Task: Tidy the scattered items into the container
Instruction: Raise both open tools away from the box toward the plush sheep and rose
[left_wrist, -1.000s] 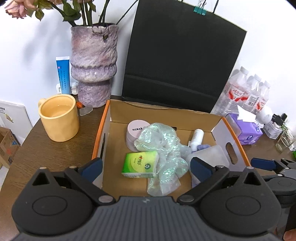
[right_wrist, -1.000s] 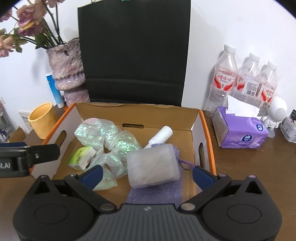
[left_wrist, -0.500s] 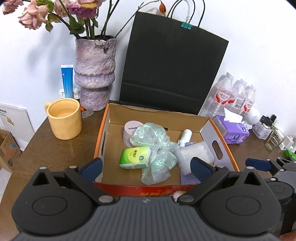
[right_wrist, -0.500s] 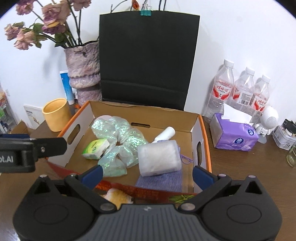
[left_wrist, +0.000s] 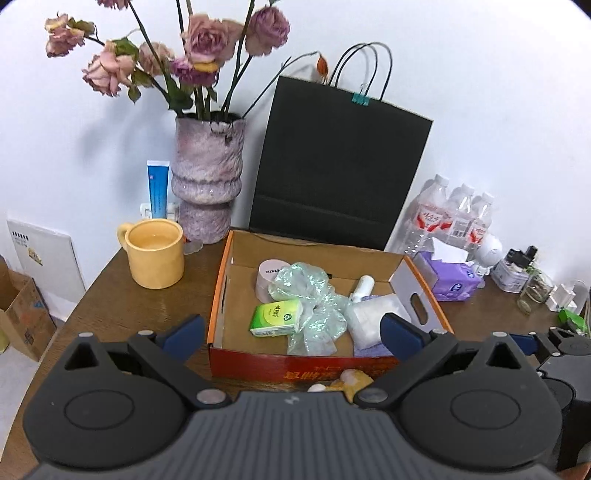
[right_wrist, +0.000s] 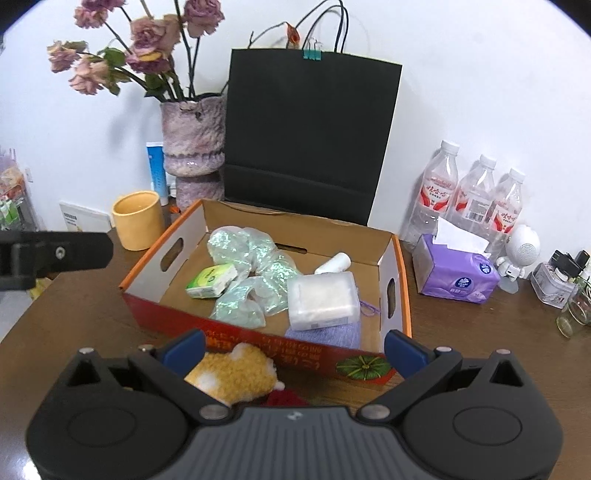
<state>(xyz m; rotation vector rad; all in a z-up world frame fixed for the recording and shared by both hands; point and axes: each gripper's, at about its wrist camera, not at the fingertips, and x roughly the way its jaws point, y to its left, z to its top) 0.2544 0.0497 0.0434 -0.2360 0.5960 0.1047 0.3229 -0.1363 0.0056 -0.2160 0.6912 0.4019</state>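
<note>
Right claw: the right claw (right_wrist: 293, 347) is spread wide and grasps nothing; its blue fingertips (right_wrist: 183, 346) frame the lower middle of the right wrist view, low over the desk (right_wrist: 480, 332).
Left claw: the left claw (left_wrist: 293, 332) is likewise released and empty, with blue pads at the lower centre of the left wrist view, on the near side of the box.
Plush toy: a yellow and white plush toy (right_wrist: 234, 374) lies on the desk just outside the box's near red wall, at the lower centre of the right wrist view, close by the right claw's left fingertip. In the left wrist view only a sliver of it shows above the claw body.
Box: the cardboard box (right_wrist: 400, 280) fills mid-frame. It holds a green tissue pack (right_wrist: 210, 280), crinkled clear bags (right_wrist: 255, 266), a white wrapped packet (right_wrist: 323, 301), a small white bottle (right_wrist: 334, 263), a purple cloth (right_wrist: 328, 334) and, seen from the left wrist, a pink jar (left_wrist: 267, 275).
Step in hand: most items appear to be in; the plush toy looks like the one item left out.
Next move: probably lower the right claw around the toy, close on its soft body, lift it over the near wall and drop it in a free spot.
Surroundings: a yellow mug (left_wrist: 155, 253), vase (left_wrist: 208, 177), black paper bag (left_wrist: 340, 162), water bottles (right_wrist: 472, 199) and a purple tissue pack (right_wrist: 456, 275) stand around the box.
</note>
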